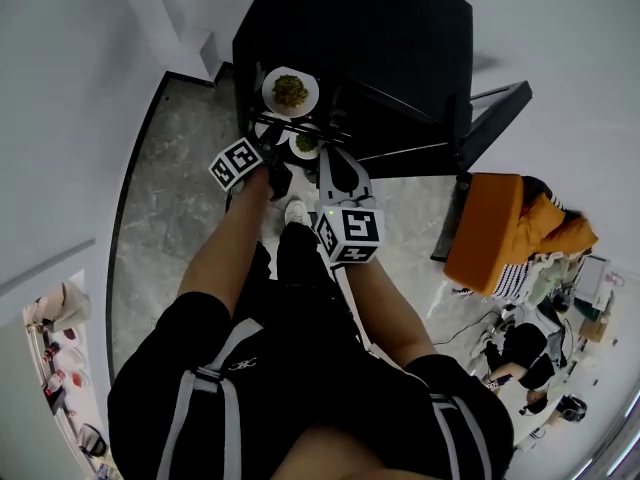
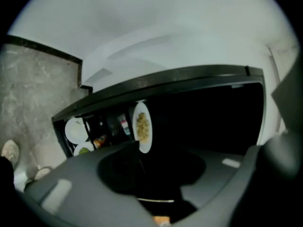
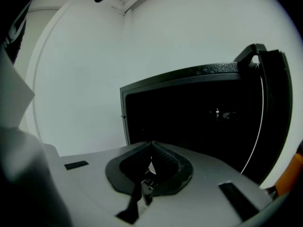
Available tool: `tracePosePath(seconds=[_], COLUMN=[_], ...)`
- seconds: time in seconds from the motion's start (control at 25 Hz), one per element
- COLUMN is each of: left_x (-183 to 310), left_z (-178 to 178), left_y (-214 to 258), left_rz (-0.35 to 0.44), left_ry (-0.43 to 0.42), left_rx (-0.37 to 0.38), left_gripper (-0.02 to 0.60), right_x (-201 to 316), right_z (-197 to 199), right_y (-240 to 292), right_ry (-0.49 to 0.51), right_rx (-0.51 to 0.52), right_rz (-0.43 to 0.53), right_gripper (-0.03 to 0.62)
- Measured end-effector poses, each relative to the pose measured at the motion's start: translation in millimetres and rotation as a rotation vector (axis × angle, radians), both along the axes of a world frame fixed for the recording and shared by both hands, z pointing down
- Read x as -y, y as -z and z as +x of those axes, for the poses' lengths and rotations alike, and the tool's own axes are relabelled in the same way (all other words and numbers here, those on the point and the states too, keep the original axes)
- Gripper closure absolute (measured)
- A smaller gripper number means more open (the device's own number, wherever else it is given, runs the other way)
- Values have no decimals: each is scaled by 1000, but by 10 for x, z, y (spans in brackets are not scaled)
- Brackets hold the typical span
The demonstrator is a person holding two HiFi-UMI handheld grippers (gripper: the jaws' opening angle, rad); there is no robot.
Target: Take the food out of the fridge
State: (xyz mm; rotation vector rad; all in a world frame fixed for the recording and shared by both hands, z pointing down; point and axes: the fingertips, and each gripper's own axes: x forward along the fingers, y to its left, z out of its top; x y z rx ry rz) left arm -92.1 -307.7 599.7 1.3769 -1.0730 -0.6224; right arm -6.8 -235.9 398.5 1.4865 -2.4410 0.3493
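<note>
Before the fridge (image 1: pixel 380 48), door (image 1: pixel 490 108) open rightward, a plate (image 1: pixel 290 91) sits at its near corner; forearms stretched forward, left tongs (image 2: pixel 156 174) gape empty, right tongs (image 3: pixel 150 150) pinched shut on nothing.

Bright even light; fridge (image 1: pixel 380 48) interior black; fisheye edges dark, soft.

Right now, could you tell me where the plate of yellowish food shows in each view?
Head view: the plate sits top centre, in the fridge.
Left gripper view: centre, appearing nearly edge-on.
Right gripper view: not in it.
Shared landmark: the black fridge.
</note>
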Motion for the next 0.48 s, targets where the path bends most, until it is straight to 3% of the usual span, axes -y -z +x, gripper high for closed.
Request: tracePosePath(seconds=[0.2, 0.48], left_x=[257, 446], left_z=[65, 131], left_y=[-226, -467], left_rz=[-25, -108], left_ry=[57, 54], left_rx=[-107, -121], left_gripper=[443, 445], right_x=[-44, -77], right_z=[104, 313], right_y=[-185, -252], right_ry=[-43, -97], right_rx=[-10, -26], right_rz=[-40, -57], right_gripper=[594, 594])
